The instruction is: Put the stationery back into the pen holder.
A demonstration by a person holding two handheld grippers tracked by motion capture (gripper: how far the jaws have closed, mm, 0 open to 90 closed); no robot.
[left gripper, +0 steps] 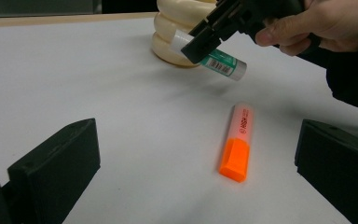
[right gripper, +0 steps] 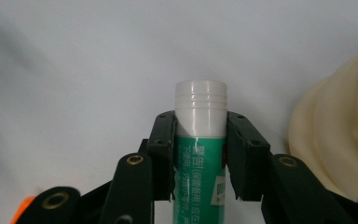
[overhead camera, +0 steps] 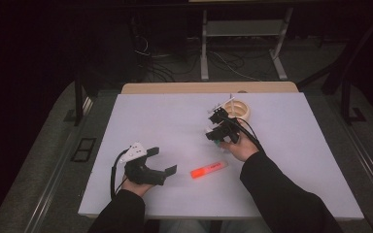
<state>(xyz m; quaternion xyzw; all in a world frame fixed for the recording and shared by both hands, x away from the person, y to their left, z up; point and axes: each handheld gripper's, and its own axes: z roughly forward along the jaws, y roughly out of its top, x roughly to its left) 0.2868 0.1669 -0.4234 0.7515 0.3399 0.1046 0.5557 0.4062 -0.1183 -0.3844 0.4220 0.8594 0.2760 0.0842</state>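
The right tool [right gripper: 200,154] is clamped on a glue stick [right gripper: 200,140], its two black jaws pressing the green-labelled barrel just below the white cap. In the left gripper view the glue stick [left gripper: 214,58] hangs clear of the white tabletop [left gripper: 98,84] in the upper middle of the frame, tilted, with the cap toward the roll of cream tape [left gripper: 168,32] behind it. Gripping near the cap rather than at the far end probably gives the hand better control of the tube while it is carried.

In the high view the right tool [overhead camera: 219,127] sits right of centre, just in front of the tape roll [overhead camera: 238,108].

The left tool [overhead camera: 162,161] rests at the lower left of the high view with its jaws apart and nothing between them, seemingly waiting its turn. An orange highlighter [overhead camera: 209,169] lies flat on the tabletop between the two hands, untouched, its orange cap [left gripper: 235,158] toward the left tool's camera.
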